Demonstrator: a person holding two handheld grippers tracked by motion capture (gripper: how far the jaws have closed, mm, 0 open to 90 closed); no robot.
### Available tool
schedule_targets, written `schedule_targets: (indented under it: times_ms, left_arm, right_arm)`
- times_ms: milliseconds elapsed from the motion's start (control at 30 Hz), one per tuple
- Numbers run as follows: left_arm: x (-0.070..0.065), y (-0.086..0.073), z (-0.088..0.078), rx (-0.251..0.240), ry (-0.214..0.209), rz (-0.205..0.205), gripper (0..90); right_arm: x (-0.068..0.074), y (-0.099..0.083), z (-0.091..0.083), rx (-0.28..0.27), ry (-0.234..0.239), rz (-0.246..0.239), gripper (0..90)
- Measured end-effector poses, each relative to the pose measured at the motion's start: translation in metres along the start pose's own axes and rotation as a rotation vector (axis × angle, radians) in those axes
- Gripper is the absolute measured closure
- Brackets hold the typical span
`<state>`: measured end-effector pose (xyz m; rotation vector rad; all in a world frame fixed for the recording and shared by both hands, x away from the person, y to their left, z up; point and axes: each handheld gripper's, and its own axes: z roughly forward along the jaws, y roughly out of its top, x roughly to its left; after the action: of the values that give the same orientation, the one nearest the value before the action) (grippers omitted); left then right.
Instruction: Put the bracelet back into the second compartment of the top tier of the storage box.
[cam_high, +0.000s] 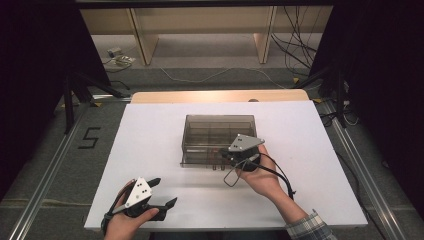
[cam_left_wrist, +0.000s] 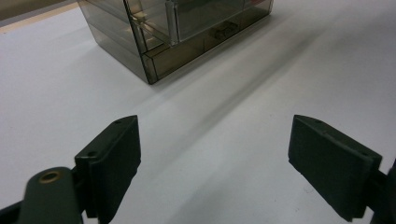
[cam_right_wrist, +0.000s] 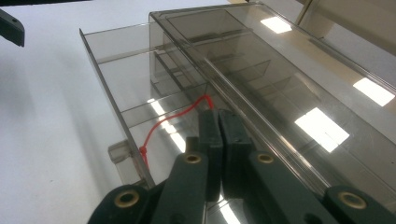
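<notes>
Roughly midway: right gripper pinches a red string over the pulled-out drawer of the smoky plastic organizer mid-table, string not yet laid down, drawer not closed, while left gripper idles nearby, jaws wide, empty.

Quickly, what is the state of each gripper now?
Left gripper: open, holding nothing.
Right gripper: shut on thin red string in the smoky clear plastic drawer box.
</notes>
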<state>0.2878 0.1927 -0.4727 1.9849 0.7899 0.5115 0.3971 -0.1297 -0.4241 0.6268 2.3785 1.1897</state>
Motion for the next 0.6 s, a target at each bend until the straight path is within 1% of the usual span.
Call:
schedule_targets:
  times_ms: [67,267,600]
  left_arm:
    - [-0.0001,0.0000,-0.0001,0.001,0.000,0.001,17.0]
    - [-0.0003,0.0001,-0.0001,0.001,0.000,0.002,17.0]
    - [-0.0004,0.0000,-0.0001,-0.001,0.002,0.000,17.0]
  right_arm:
    - [0.0002,-0.0001,0.0000,0.004,0.000,0.001,87.0]
    - [-0.0010,0.0006,-0.0022,-0.010,0.000,0.014,83.5]
    - [-0.0066,0.0005,-0.0093,-0.017,0.005,0.055,76.5]
